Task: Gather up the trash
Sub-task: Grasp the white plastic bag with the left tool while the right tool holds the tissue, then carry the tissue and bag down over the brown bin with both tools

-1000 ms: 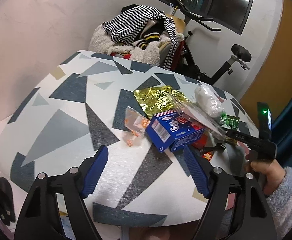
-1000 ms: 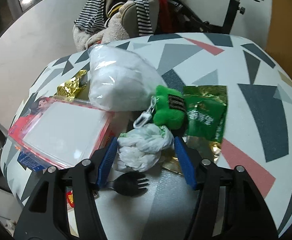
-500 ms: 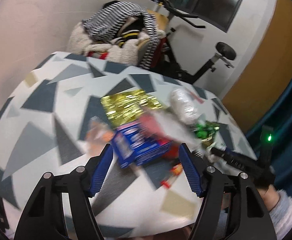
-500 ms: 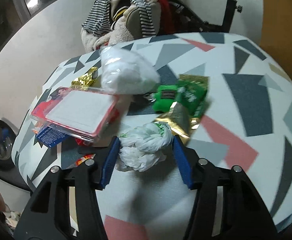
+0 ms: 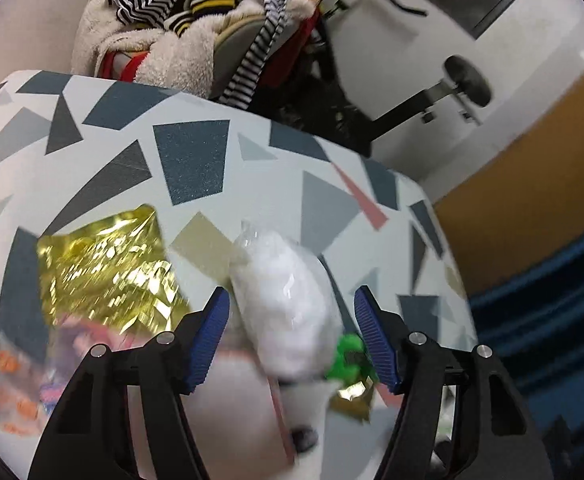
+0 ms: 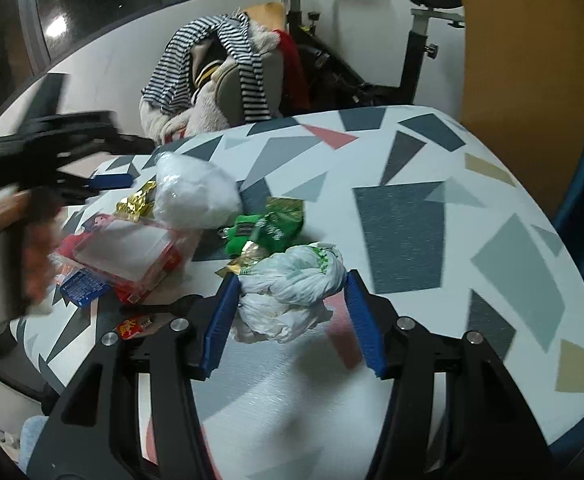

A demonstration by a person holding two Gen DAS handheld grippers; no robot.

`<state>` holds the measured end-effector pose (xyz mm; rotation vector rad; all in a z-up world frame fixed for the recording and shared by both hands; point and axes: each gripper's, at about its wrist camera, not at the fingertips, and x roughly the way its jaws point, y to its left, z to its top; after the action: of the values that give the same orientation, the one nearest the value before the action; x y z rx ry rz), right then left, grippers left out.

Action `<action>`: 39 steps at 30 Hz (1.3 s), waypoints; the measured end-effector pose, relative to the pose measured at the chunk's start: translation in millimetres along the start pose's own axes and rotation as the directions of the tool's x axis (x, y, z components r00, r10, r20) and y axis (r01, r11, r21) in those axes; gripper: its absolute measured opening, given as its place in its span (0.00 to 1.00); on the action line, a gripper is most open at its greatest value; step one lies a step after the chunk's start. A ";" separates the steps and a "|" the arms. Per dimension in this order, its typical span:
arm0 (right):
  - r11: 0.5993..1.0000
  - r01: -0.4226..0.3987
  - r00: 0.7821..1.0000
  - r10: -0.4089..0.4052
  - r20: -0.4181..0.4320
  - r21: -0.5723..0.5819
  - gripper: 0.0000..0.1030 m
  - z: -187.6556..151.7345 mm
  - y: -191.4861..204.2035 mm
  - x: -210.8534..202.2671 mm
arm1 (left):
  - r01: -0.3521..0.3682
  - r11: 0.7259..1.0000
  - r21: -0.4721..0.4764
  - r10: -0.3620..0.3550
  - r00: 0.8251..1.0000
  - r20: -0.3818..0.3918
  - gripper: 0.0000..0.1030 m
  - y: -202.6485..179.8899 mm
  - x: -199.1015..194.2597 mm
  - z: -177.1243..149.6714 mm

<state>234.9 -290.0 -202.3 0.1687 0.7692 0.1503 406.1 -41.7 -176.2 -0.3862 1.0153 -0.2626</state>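
Crumpled white bag (image 6: 292,292) gripped crosswise in right tool (image 6: 288,316), left tool (image 5: 292,340) closing around upright clear pouch (image 5: 288,304)

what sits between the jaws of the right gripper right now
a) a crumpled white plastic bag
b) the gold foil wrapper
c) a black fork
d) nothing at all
a: in the right wrist view the crumpled white plastic bag is bunched between the blue pads of the right gripper, with both pads against its sides, while the gold foil wrapper lies farther back on the table.
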 end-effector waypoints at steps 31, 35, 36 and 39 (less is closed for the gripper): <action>1.000 -0.006 0.999 0.006 0.037 0.009 0.54 -35.0 13.7 -70.2 | 0.101 0.973 0.207 -0.154 0.954 0.258 0.29 -23.4 -117.6 -52.8; 1.000 -0.010 1.000 0.009 0.021 0.013 0.54 -40.6 14.1 -71.3 | 0.069 0.982 0.174 -0.110 0.964 0.241 0.29 -19.4 -108.1 -62.6; 1.000 -0.007 1.000 0.007 0.021 0.011 0.54 -41.2 14.1 -72.7 | 0.085 0.984 0.158 -0.121 0.965 0.233 0.29 -16.8 -108.0 -63.4; 1.000 0.000 1.000 0.000 0.026 0.005 0.54 -40.7 12.0 -77.9 | 0.092 0.982 0.165 -0.130 0.963 0.238 0.29 -15.8 -116.0 -67.3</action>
<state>150.3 -289.6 -175.8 0.1756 0.7438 0.1460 288.9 -23.8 -111.5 -0.3281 0.7239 -0.3810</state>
